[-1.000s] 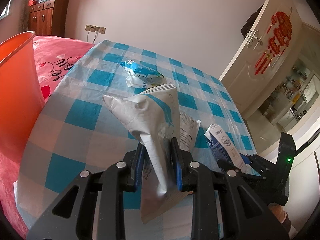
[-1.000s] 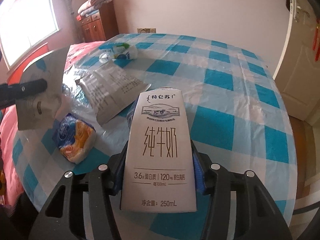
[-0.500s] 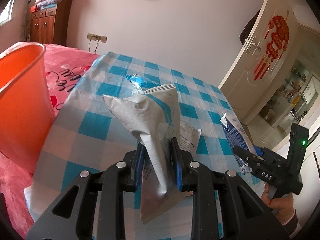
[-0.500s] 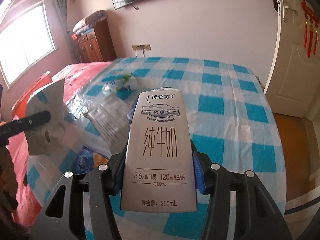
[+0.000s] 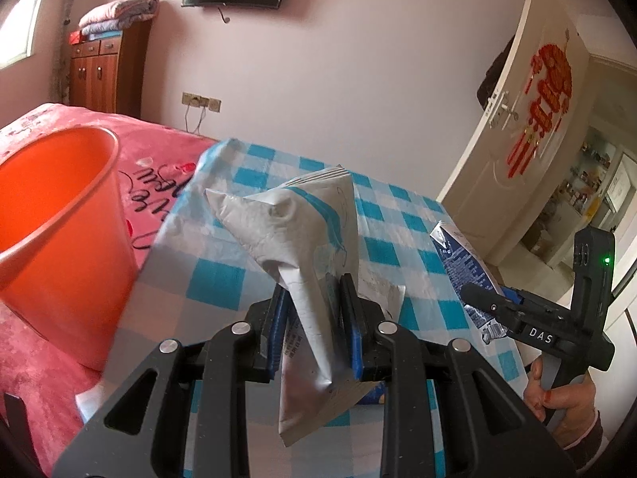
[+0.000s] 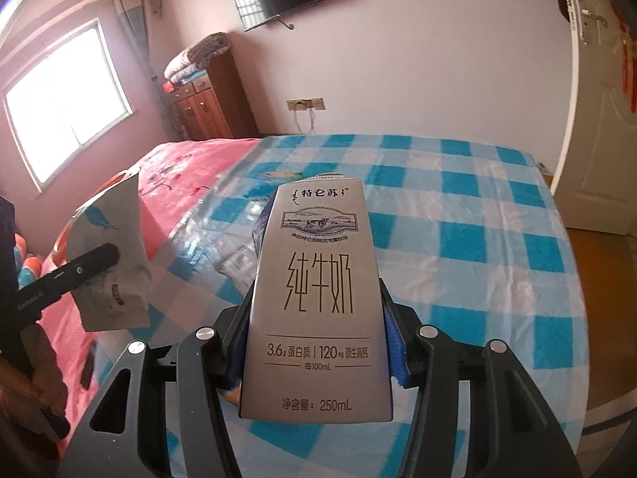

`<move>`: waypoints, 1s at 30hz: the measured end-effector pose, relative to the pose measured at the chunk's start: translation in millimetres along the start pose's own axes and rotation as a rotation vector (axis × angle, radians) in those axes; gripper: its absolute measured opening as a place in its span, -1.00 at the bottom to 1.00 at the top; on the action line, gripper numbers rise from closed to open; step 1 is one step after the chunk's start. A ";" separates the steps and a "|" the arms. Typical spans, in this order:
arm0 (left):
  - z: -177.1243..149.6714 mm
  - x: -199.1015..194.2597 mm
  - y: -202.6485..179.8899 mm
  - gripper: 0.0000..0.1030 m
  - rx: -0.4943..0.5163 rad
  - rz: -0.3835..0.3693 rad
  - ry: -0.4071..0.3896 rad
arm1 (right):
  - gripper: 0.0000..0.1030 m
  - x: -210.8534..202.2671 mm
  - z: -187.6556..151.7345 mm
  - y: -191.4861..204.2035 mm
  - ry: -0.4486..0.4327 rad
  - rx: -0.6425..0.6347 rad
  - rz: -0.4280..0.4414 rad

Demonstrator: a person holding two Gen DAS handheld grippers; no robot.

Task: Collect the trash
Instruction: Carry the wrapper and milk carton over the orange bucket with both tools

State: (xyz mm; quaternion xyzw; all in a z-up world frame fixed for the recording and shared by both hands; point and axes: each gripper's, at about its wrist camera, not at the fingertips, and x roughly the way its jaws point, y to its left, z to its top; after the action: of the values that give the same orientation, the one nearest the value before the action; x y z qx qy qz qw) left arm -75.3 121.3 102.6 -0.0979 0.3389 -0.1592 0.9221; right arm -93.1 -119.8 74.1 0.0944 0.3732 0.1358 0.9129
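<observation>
Carrying crumpled white-blue foil pouch [image 5: 294, 239] in left tool [image 5: 314, 318], grey milk carton [image 6: 314, 298] clamped in right tool [image 6: 316, 334]; aiming over orange plastic bucket [image 5: 59, 215] rim before releasing.

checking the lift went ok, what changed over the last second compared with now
Both grippers rose from the checked table with their loads, so the loose trash visible on it earlier has dropped out of sight. The orange bin now looms larger at the left view's left. Unchanged: the left gripper stays clamped on the crumpled bag, and the right gripper on the milk carton.
</observation>
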 end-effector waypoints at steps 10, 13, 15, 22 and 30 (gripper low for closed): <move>21.2 -42.1 34.7 -0.47 -0.041 0.077 -0.112 | 0.06 14.7 35.9 45.3 0.017 -0.009 0.164; 28.0 -57.8 49.5 -0.47 -0.064 0.110 -0.154 | 0.06 20.2 48.2 63.0 0.022 -0.014 0.227; 31.7 -67.1 59.2 -0.47 -0.078 0.132 -0.178 | 0.06 25.9 57.9 79.0 0.033 -0.017 0.280; 44.9 -96.6 105.2 -0.46 -0.144 0.241 -0.253 | 0.06 39.7 89.1 148.6 0.044 -0.093 0.413; 53.4 -102.5 147.8 -0.46 -0.201 0.323 -0.274 | 0.06 60.7 116.0 237.4 0.049 -0.203 0.510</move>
State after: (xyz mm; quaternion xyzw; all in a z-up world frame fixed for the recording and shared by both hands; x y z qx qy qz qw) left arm -80.5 299.6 160.9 -0.1545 0.2359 0.0400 0.9586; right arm -11.7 115.7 180.9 0.0902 0.3436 0.4003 0.8447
